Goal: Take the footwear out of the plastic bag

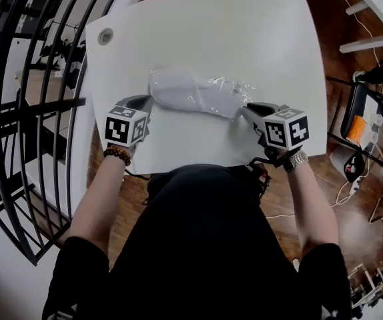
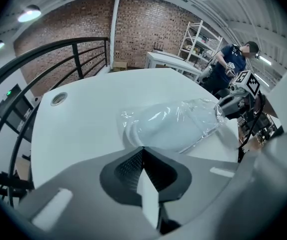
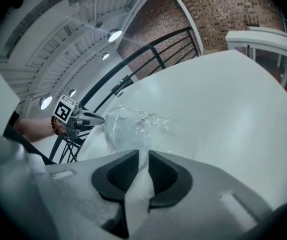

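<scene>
A clear plastic bag with a white piece of footwear inside lies across the middle of the white table. My left gripper is at the bag's left end. In the left gripper view its jaws meet tip to tip on the edge of the bag. My right gripper is at the bag's right end. In the right gripper view the film of the bag runs down between the close-set pads of the right gripper. Each gripper shows in the other's view: the left gripper, the right gripper.
A round grommet sits near the table's far left corner. A black railing runs along the left of the table. Cables lie on the wooden floor at the right. A person in blue stands by shelves in the background.
</scene>
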`<state>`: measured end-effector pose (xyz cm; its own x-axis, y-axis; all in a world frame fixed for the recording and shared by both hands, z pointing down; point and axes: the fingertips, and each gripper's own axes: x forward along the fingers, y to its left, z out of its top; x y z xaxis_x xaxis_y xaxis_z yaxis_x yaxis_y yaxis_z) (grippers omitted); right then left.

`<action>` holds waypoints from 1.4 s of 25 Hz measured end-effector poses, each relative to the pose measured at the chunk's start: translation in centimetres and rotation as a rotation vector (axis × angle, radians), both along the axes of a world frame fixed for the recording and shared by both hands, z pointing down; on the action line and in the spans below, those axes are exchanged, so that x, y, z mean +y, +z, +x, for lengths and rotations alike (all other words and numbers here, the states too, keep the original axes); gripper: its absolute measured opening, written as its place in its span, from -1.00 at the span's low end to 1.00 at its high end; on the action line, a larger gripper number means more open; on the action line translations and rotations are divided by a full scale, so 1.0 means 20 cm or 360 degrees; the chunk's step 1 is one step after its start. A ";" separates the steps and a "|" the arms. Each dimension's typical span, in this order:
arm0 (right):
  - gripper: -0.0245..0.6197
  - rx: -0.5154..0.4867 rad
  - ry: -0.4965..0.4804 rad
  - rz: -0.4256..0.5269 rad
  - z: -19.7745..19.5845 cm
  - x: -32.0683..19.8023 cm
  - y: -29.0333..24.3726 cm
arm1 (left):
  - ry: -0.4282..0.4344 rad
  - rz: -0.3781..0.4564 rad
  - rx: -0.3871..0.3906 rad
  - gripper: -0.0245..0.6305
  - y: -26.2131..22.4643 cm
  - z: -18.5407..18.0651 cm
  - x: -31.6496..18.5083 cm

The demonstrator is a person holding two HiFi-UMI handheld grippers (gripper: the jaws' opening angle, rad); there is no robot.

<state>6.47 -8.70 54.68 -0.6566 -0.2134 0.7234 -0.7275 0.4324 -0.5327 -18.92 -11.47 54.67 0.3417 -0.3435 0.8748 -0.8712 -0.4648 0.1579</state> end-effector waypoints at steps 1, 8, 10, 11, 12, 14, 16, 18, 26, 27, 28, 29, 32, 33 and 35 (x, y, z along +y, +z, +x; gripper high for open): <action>-0.76 0.0000 0.0003 0.0000 0.01 0.00 0.00 | 0.0000 0.0000 0.0000 -0.87 0.00 0.00 0.00; -0.80 0.0020 0.0053 0.0022 0.11 0.00 -0.01 | -0.0010 0.0017 -0.0015 -0.88 -0.01 0.01 0.00; -0.80 0.0028 0.0069 0.0028 0.15 -0.01 -0.01 | -0.0019 0.0022 -0.0019 -0.88 -0.01 0.01 0.00; -0.80 0.0033 0.0077 0.0032 0.17 -0.01 -0.01 | -0.0022 0.0025 -0.0019 -0.88 -0.01 0.00 0.00; -0.80 0.0038 0.0086 0.0035 0.18 -0.02 -0.02 | -0.0026 0.0028 -0.0019 -0.88 -0.01 0.00 -0.01; -0.81 0.0050 0.0107 0.0039 0.22 -0.02 -0.03 | -0.0031 0.0033 -0.0017 -0.88 -0.02 -0.01 -0.01; -0.82 0.0063 0.0130 0.0042 0.26 -0.03 -0.04 | -0.0033 0.0035 -0.0019 -0.88 -0.03 -0.02 -0.02; -0.82 0.0077 0.0151 0.0041 0.30 -0.03 -0.04 | -0.0036 0.0035 -0.0021 -0.88 -0.03 -0.02 -0.02; -0.83 0.0128 0.0259 0.0008 0.51 0.00 -0.01 | -0.0056 0.0032 -0.0045 -0.88 -0.02 -0.04 -0.01; -0.83 0.0136 0.0280 -0.0001 0.54 0.00 0.00 | -0.0059 0.0030 -0.0048 -0.88 -0.02 -0.04 -0.01; -0.83 0.0144 0.0299 -0.0005 0.57 0.01 0.00 | -0.0062 0.0028 -0.0051 -0.88 -0.02 -0.04 -0.01; -0.83 0.0151 0.0315 -0.0006 0.60 0.01 0.00 | -0.0064 0.0026 -0.0054 -0.88 -0.02 -0.05 -0.01; -0.83 0.0172 0.0349 -0.0006 0.67 0.02 0.01 | -0.0066 0.0024 -0.0062 -0.88 -0.02 -0.04 -0.01; -0.83 0.0178 0.0361 -0.0008 0.69 0.02 0.01 | -0.0068 0.0023 -0.0065 -0.88 -0.02 -0.04 -0.02; -0.83 0.0191 0.0382 -0.0006 0.74 0.02 0.01 | -0.0072 0.0023 -0.0068 -0.88 -0.02 -0.03 -0.02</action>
<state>21.18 -8.26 54.95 -0.4972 -0.3499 0.7940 -0.8669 0.2382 -0.4379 -19.51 -11.79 54.36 0.2879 -0.3707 0.8830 -0.8973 -0.4267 0.1135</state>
